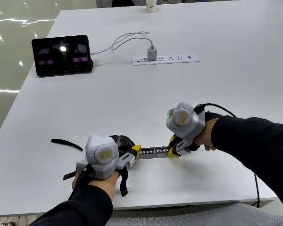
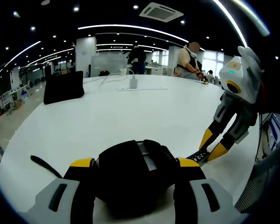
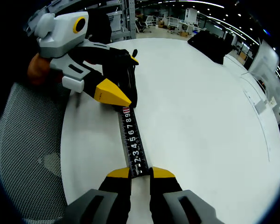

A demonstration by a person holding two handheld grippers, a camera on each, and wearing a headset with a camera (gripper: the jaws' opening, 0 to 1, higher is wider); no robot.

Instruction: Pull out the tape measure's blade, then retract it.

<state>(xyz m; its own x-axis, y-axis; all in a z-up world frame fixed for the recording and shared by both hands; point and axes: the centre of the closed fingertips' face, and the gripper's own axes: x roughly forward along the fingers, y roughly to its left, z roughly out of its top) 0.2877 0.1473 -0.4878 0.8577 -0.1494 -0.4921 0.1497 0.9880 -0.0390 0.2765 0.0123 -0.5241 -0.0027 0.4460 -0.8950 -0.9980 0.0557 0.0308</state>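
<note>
Our left gripper [image 2: 135, 163] squeezes the black tape measure [image 1: 123, 141] on the white table [image 1: 179, 84]. Its blade [image 3: 130, 140] sticks out a little way to the right. Our right gripper [image 3: 140, 173] pinches the blade's tip tight.

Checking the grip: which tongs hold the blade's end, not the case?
The right tongs, pinching the numbered blade; the left tongs clamp the black case instead.

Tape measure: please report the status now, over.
Left gripper shut on tape measure case. Right gripper shut on blade, partly out, flat on table. Tablet, power strip far off.
</note>
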